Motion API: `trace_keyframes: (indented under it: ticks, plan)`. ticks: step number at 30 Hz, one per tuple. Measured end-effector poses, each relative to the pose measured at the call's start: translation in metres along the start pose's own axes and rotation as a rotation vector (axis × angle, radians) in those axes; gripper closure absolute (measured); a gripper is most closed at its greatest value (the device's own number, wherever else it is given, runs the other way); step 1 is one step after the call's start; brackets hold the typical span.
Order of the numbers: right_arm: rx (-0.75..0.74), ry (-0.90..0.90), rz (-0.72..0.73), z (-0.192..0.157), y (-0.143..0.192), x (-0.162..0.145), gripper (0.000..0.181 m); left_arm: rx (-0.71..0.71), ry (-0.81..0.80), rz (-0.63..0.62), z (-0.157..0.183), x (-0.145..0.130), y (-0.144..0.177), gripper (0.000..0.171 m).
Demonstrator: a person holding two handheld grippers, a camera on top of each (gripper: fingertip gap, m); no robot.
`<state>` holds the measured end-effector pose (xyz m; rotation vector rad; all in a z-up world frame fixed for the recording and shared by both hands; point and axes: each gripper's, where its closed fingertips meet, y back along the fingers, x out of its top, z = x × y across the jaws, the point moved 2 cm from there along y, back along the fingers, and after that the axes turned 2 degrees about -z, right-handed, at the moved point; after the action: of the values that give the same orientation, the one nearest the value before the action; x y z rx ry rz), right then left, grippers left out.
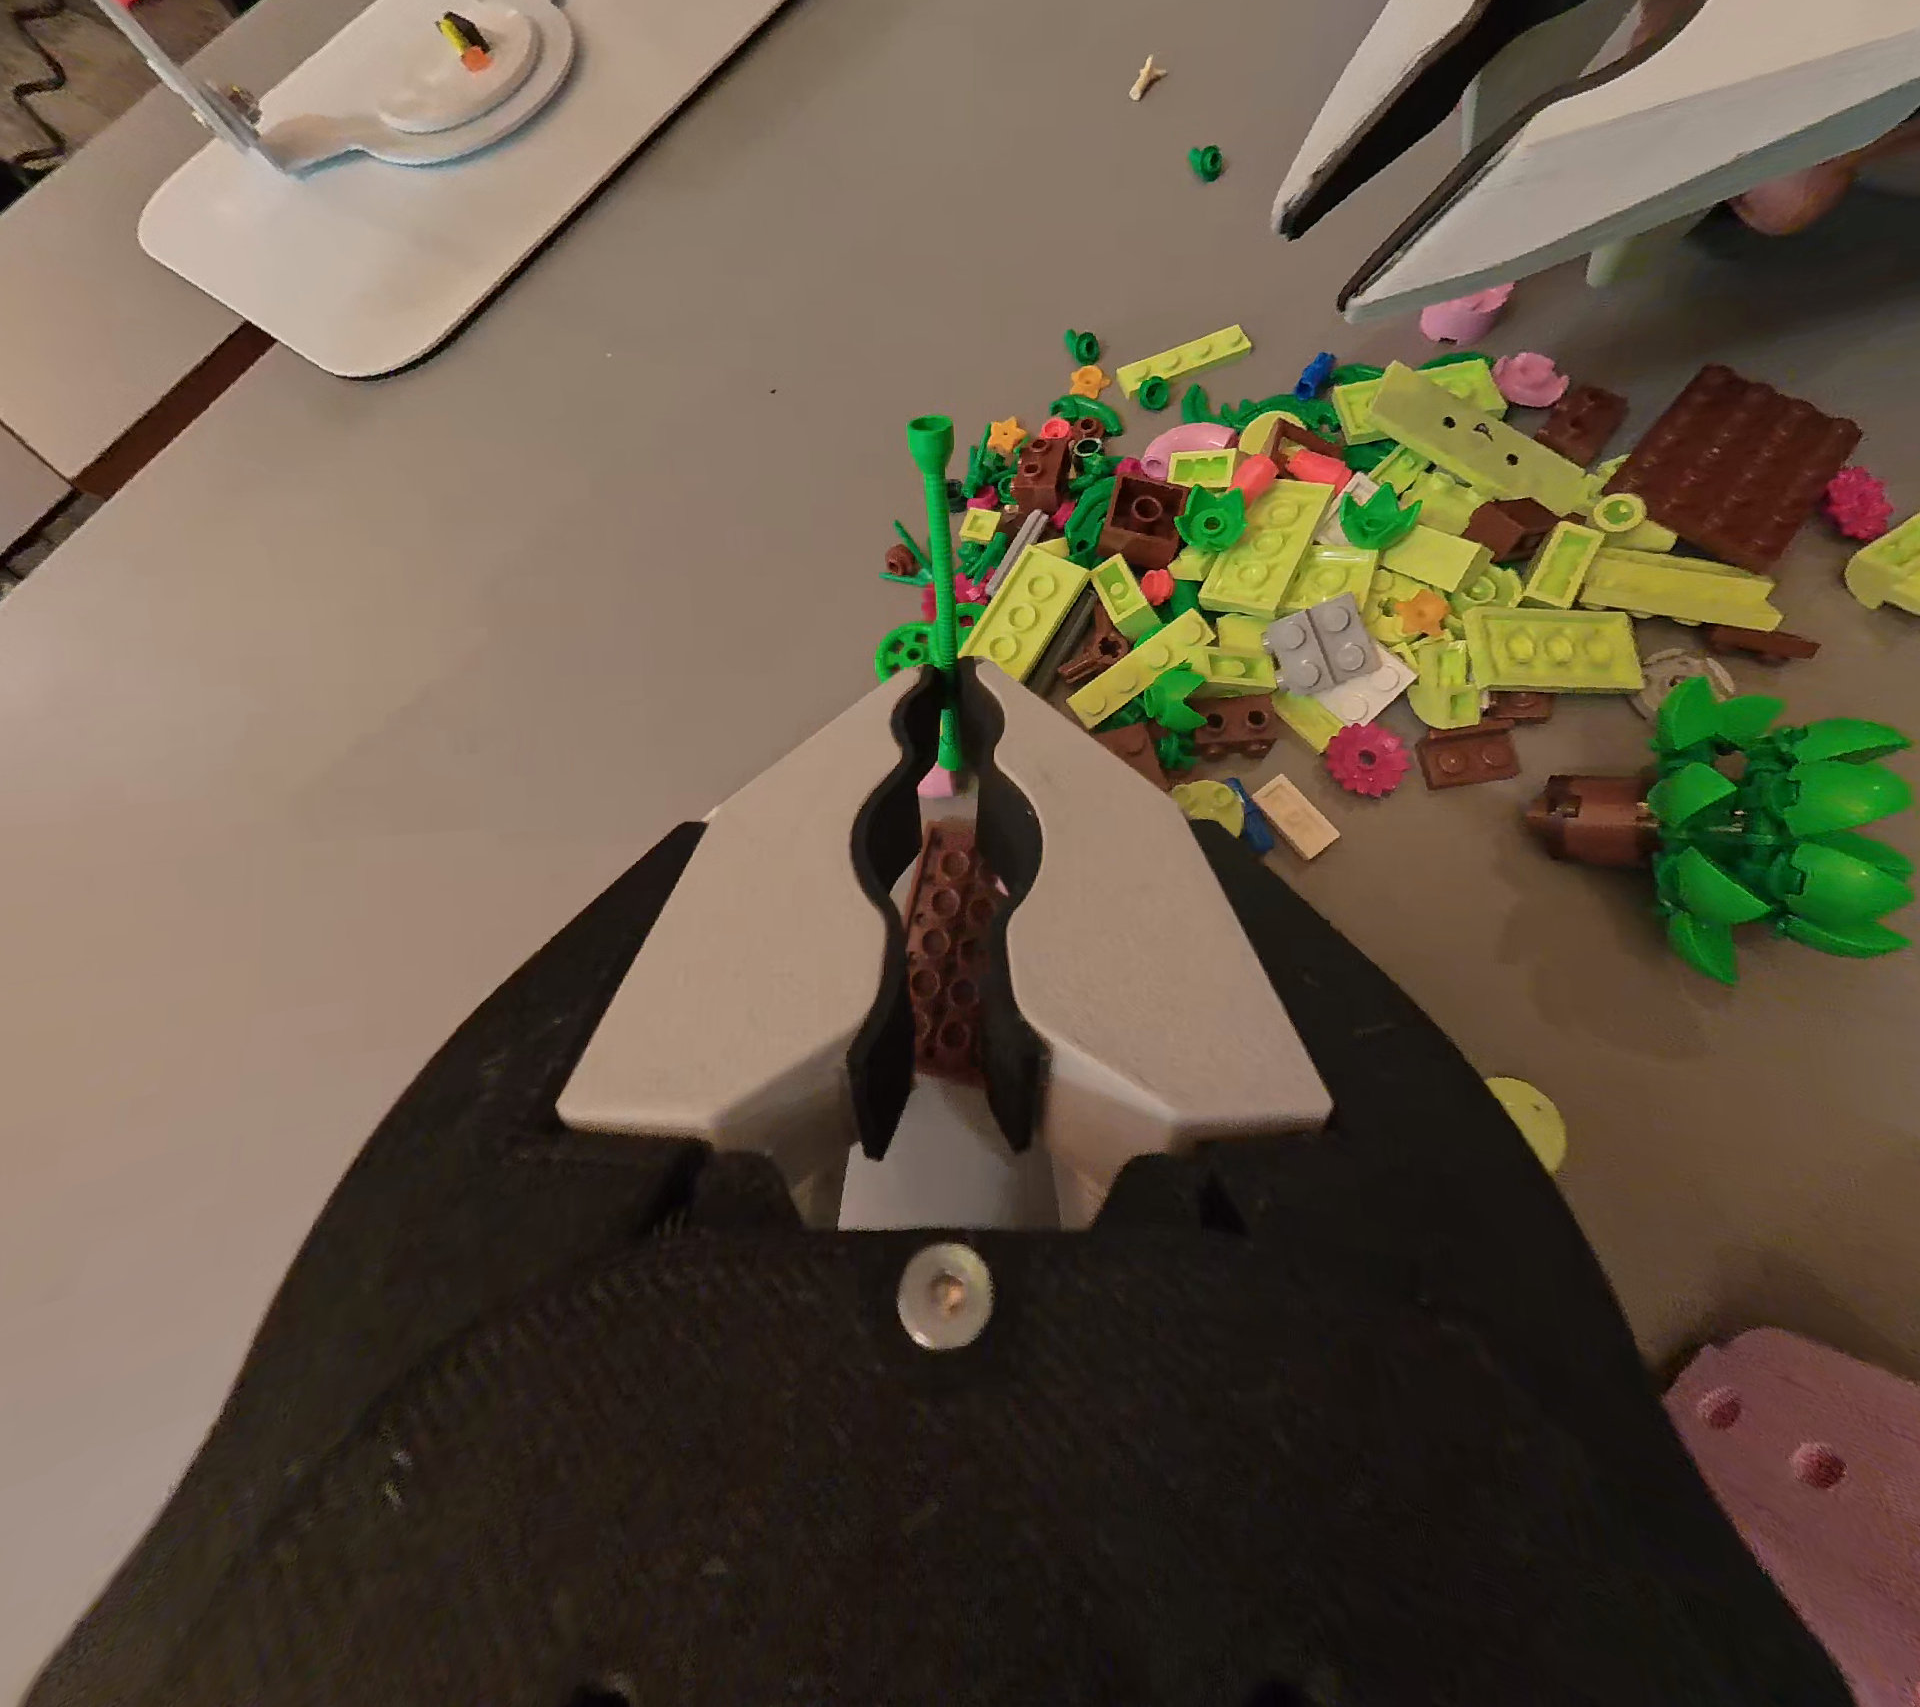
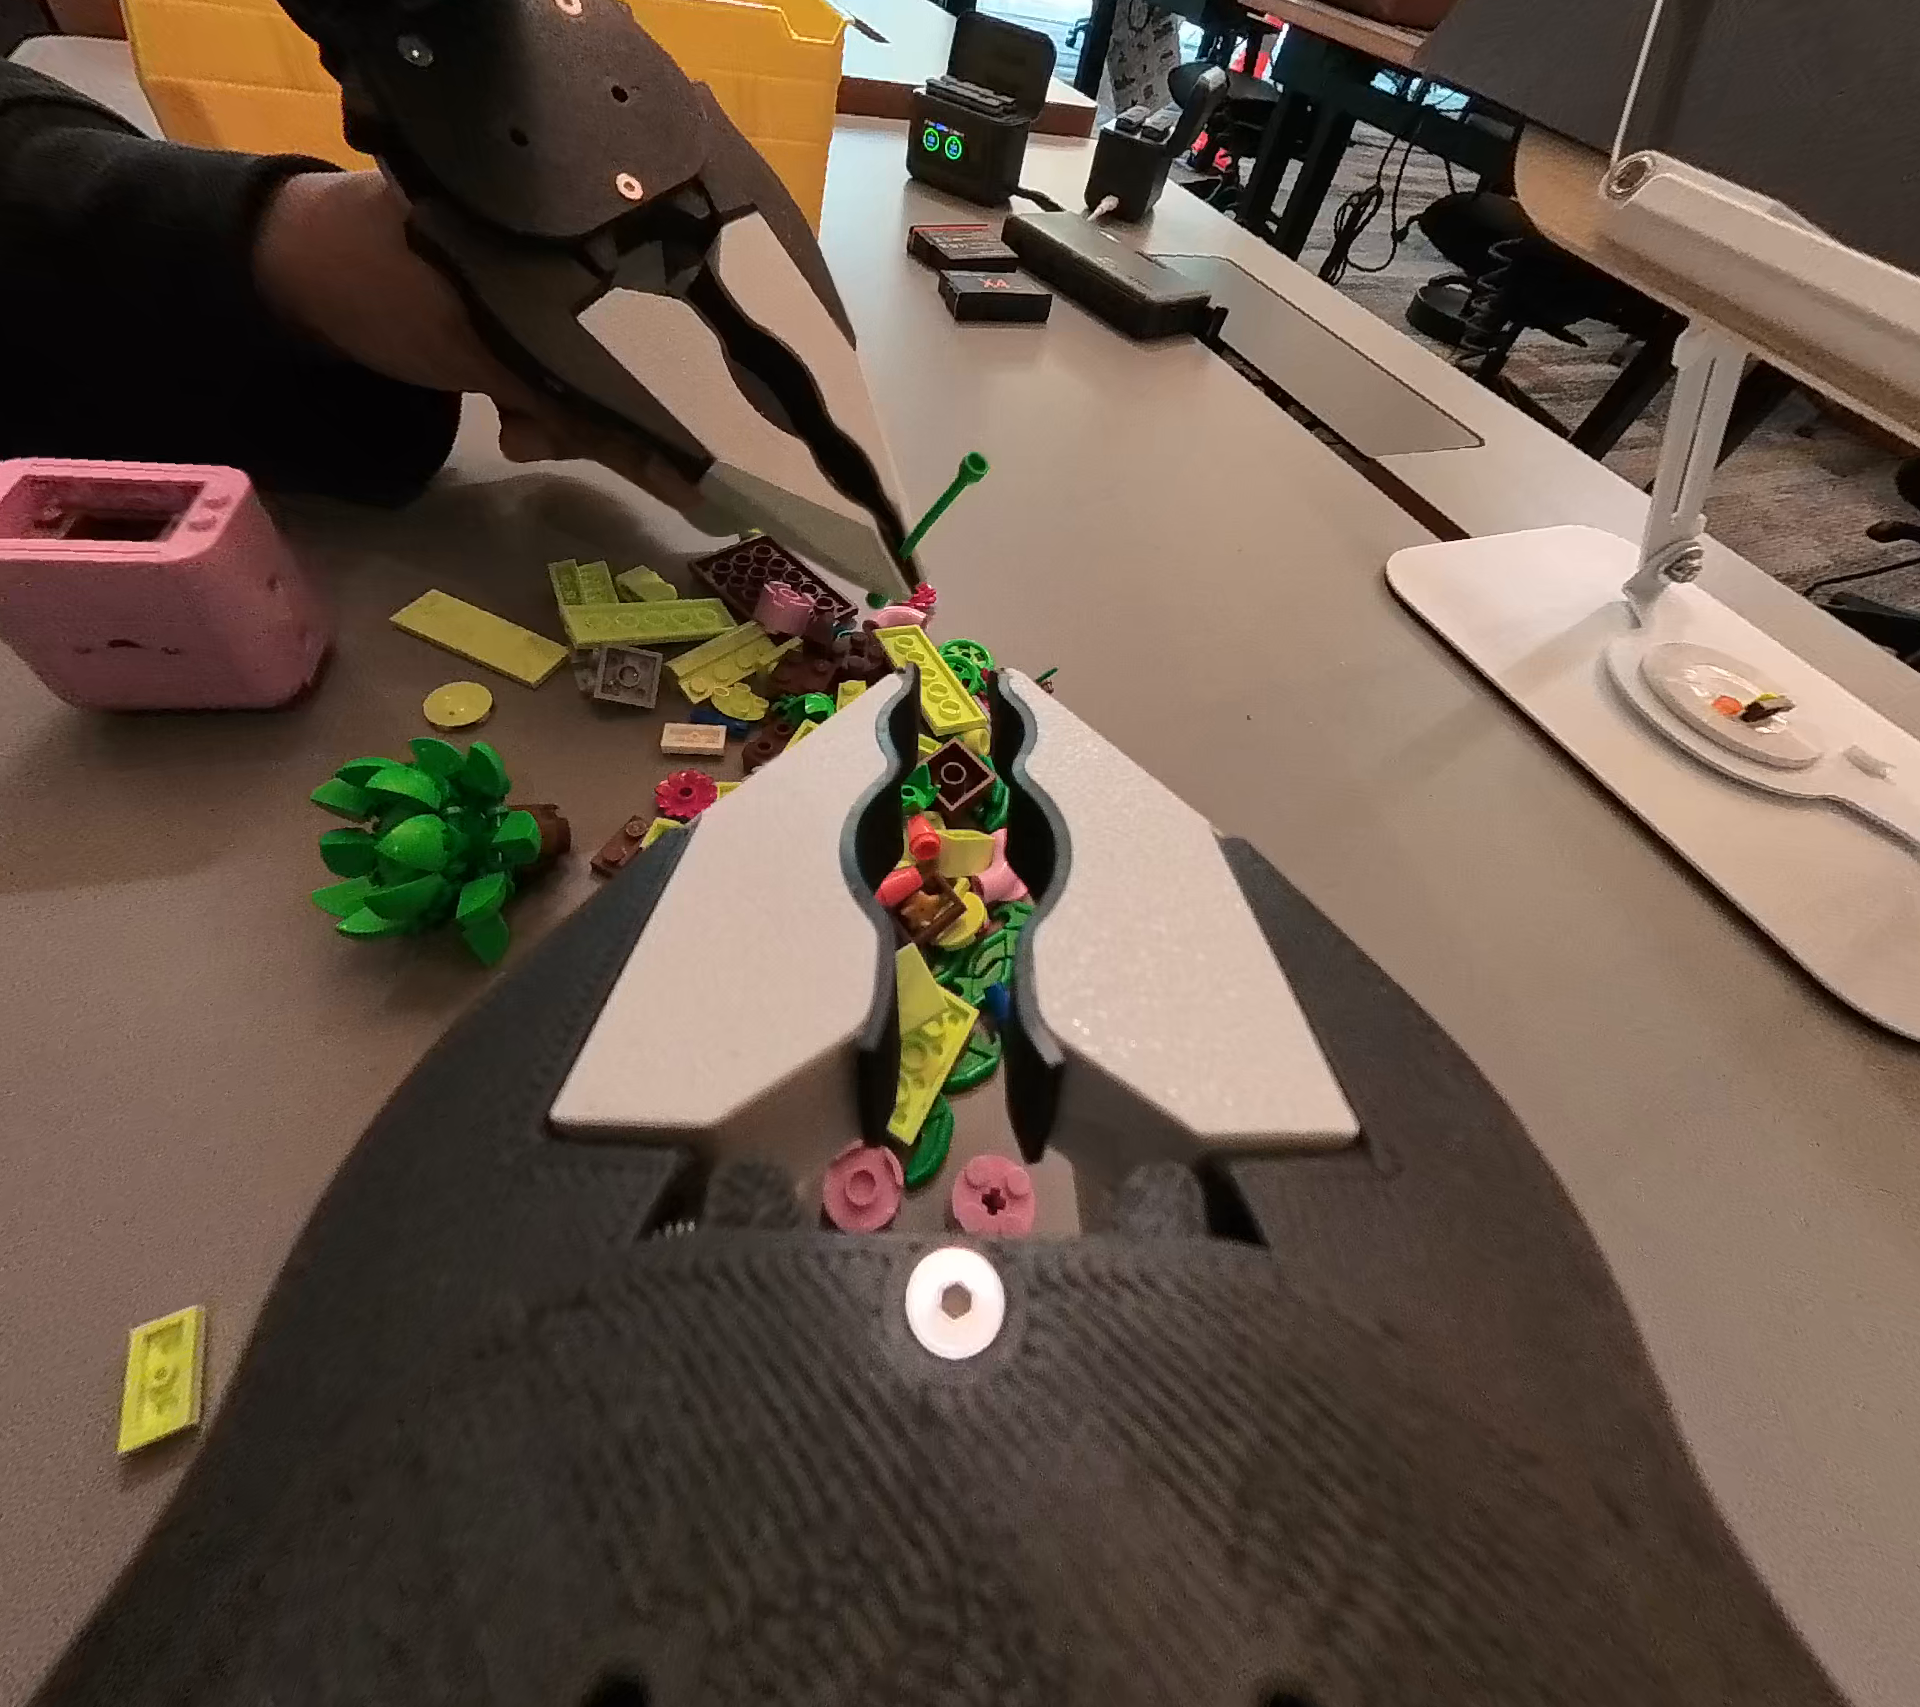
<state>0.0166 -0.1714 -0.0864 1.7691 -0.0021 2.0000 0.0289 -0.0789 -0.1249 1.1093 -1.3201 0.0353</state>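
While your left gripper (image 1: 948, 670) pinches a thin green stem (image 1: 938, 551) between its fingertips, the stem stands nearly upright out of the tips, its cupped end topmost, at the left edge of the brick pile (image 1: 1340, 556). From your right wrist view the same stem (image 2: 945, 504) slants up out of the left gripper (image 2: 902, 568), which a hand (image 2: 395, 307) in a dark sleeve holds over the pile's far edge. Just beneath the left jaws lies a brown studded plate (image 1: 945, 951). Your right gripper (image 2: 951, 686) hovers over the pile (image 2: 727, 649) with its jaws a little apart and nothing between them; lime plates, green leaves and two pink round pieces show through the gap. In the left wrist view that right gripper (image 1: 1314, 265) comes in from the upper right, tips parted above the pile's far side. A leafy green plant (image 1: 1766, 836) on a brown stub lies on its side close to the pile, and a pink box (image 2: 145, 587) sits farther off beside the hand. Everything rests on a grey table (image 1: 520, 566). A white stand base (image 1: 468, 119) sits well apart from the bricks, and a yellow bin (image 2: 665, 26) stands behind the left gripper.
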Motion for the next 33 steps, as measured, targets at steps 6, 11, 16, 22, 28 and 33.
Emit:
trace_keyframes:
  ticks: [6,11,16,22,28,33]
  plan:
    - [0.001,0.000,0.000,0.000,0.000,0.000,0.172,-0.015,-0.003,-0.006,0.002,0.000,0.000,0.171]
    - [0.001,0.004,-0.002,-0.001,0.000,0.000,0.172,-0.014,-0.017,-0.016,0.004,-0.002,-0.002,0.171]
    - [0.001,0.002,-0.002,0.000,0.000,0.000,0.172,-0.017,-0.021,-0.013,0.005,-0.001,-0.002,0.171]
    - [0.000,0.003,-0.003,0.000,0.000,0.000,0.172,-0.064,-0.020,0.006,0.012,0.000,-0.002,0.165]
    - [-0.001,-0.002,0.001,0.000,0.000,0.000,0.172,-0.162,0.066,0.094,0.017,0.011,0.005,0.145]
    - [0.000,0.006,-0.004,-0.001,0.000,0.000,0.171,-0.210,0.136,0.171,0.013,0.019,0.011,0.148]
